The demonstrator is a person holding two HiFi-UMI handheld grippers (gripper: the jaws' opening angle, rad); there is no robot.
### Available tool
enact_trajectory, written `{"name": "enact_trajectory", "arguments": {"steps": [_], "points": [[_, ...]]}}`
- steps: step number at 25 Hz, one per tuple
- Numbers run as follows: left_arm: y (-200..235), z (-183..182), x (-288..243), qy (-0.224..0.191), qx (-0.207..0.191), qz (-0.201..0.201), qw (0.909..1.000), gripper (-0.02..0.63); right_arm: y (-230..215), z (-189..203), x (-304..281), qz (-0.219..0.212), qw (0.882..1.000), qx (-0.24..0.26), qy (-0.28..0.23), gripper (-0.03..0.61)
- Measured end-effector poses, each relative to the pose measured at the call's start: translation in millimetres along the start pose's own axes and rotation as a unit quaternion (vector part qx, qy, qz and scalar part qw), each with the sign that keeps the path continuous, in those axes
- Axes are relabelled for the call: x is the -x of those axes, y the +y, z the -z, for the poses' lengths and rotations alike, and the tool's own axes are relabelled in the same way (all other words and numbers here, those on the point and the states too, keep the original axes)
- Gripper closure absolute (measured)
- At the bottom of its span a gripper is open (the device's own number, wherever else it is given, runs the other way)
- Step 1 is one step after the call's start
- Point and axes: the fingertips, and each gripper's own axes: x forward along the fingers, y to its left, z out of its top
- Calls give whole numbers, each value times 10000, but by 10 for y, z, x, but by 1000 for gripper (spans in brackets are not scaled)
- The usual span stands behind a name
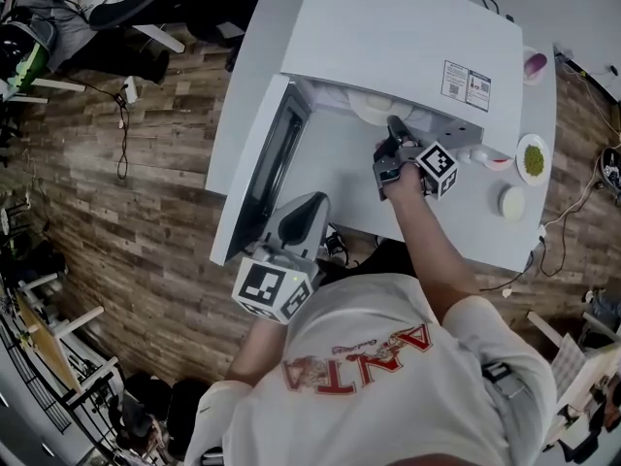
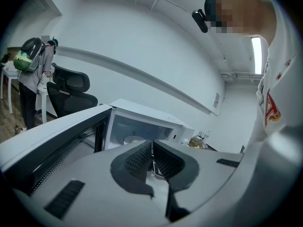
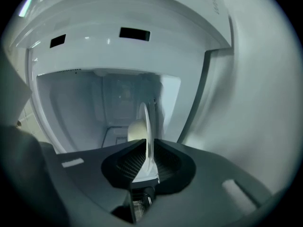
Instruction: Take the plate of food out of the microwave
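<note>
The white microwave (image 1: 408, 37) stands on a white table (image 1: 485, 231), its door (image 1: 262, 178) swung open to the left. My right gripper (image 1: 394, 124) reaches into the opening and is shut on the rim of a white plate (image 1: 374, 110). In the right gripper view the plate (image 3: 147, 126) runs edge-on between the pads, with a pale round piece of food (image 3: 136, 130) on it, inside the cavity. My left gripper (image 1: 309, 207) hangs just outside the door's lower end, shut and empty. The left gripper (image 2: 152, 148) points at the open microwave (image 2: 142, 115).
Small dishes sit on the table right of the microwave: one with green food (image 1: 533, 158), a white round one (image 1: 511, 203) and a purple-tinted bowl (image 1: 535, 64). Office chairs and a standing person (image 2: 33, 74) are off to the left on the wooden floor.
</note>
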Motion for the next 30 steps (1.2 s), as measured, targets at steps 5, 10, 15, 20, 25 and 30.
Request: {"name": "enact_trajectory", "arguments": {"steps": [5, 10, 15, 20, 25, 30], "points": [[21, 13, 0, 1, 1, 5, 10000, 595, 30, 18, -52, -54, 9999, 101, 6, 560], [28, 0, 1, -6, -12, 67, 10000, 595, 87, 28, 50, -491, 9987, 61, -75, 560], [11, -16, 32, 21, -58, 204, 9998, 595, 168, 137, 223, -689, 9976, 65, 33, 560], [-112, -81, 23, 38, -184, 514, 9985, 595, 166, 273, 561, -708, 9973, 84, 189, 560], [-285, -23, 0, 58, -293, 865, 9958, 595, 6, 397, 1083, -628, 9977, 79, 259, 560], [-583, 31, -79, 120, -414, 1386, 9894, 595, -303, 355, 1676, -326, 9994, 50, 61, 560]]}}
